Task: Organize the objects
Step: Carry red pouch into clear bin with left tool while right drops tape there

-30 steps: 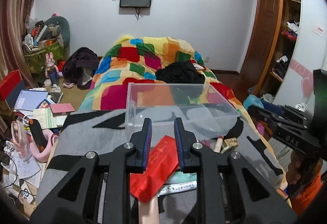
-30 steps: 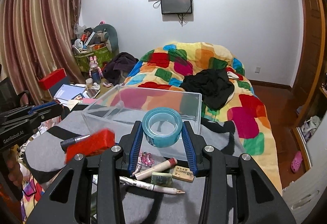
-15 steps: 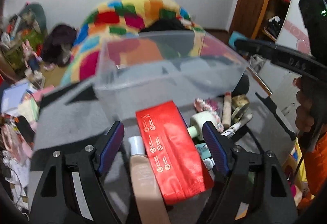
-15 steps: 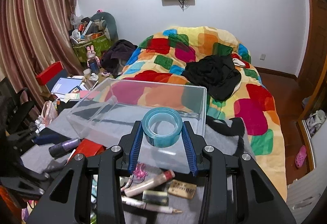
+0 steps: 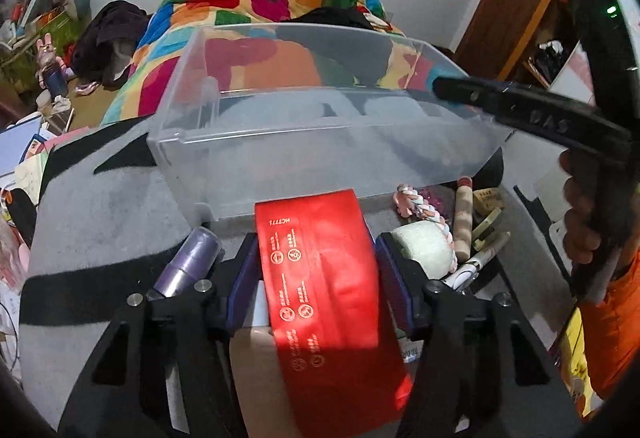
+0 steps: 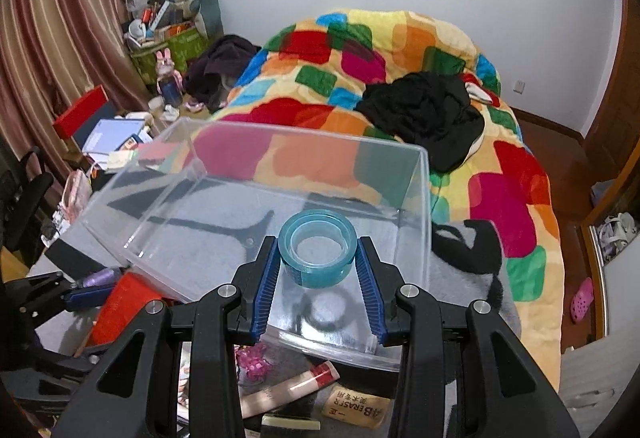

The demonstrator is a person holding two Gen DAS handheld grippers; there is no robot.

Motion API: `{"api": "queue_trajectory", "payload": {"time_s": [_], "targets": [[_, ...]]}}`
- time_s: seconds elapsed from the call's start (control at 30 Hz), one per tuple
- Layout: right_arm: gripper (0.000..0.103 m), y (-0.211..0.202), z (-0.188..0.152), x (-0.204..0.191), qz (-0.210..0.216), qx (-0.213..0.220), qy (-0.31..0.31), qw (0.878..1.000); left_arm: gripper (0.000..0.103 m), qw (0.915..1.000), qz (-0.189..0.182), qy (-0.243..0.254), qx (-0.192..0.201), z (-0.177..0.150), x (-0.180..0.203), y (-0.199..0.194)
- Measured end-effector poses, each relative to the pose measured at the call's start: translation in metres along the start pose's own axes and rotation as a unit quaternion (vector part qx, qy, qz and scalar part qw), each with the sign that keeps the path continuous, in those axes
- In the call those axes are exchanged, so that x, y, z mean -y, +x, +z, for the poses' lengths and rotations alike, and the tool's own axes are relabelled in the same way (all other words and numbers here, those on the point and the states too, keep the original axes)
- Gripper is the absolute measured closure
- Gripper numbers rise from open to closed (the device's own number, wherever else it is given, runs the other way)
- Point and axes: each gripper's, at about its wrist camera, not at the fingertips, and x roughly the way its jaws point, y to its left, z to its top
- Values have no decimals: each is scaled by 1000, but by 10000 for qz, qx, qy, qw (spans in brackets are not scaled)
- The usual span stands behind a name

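A clear plastic bin [image 5: 320,142] stands on the grey blanket; it also shows in the right wrist view [image 6: 280,206]. My left gripper [image 5: 316,270] is open wide, its jaws on either side of a red packet [image 5: 324,286] that lies just in front of the bin. My right gripper [image 6: 318,270] is shut on a teal roll of tape [image 6: 318,252] and holds it above the bin's near right part. The right gripper also shows at the right of the left wrist view [image 5: 520,106].
Small items lie right of the red packet: a white roll [image 5: 424,246], a braided rope [image 5: 416,206], a tube [image 5: 464,222], an eraser [image 6: 356,412]. A purple bottle [image 5: 188,262] lies to its left. A patchwork quilt [image 6: 380,86] covers the bed behind.
My left gripper opened and came down around the red packet by the bin. My right gripper carried the tape forward over the bin.
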Motion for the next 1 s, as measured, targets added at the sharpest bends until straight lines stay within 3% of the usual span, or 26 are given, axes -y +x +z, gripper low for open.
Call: {"api": "queue_trajectory", "payload": {"time_s": [0.37,0.5,0.6,0.83,1.0], "targets": [[67,8,-3,0,118,-179,49,9998,50,9973,-85,-65,720,6,0,-55],[59,4,-4,2,247,-156,159,9994,50,9955,-10,-19,943,20,1,-69],[58,-4,-5,2,254,-70,166,9995,50,9947,68,-18,1022,34,-1,-70],[55,-36,-15,2,228,283,123,9993,50,9964,336,-10,777,72,-11,-40],[52,-54,-34,6,200,394,160,9989,50,9978,434,38,507,80,-12,-20]]}}
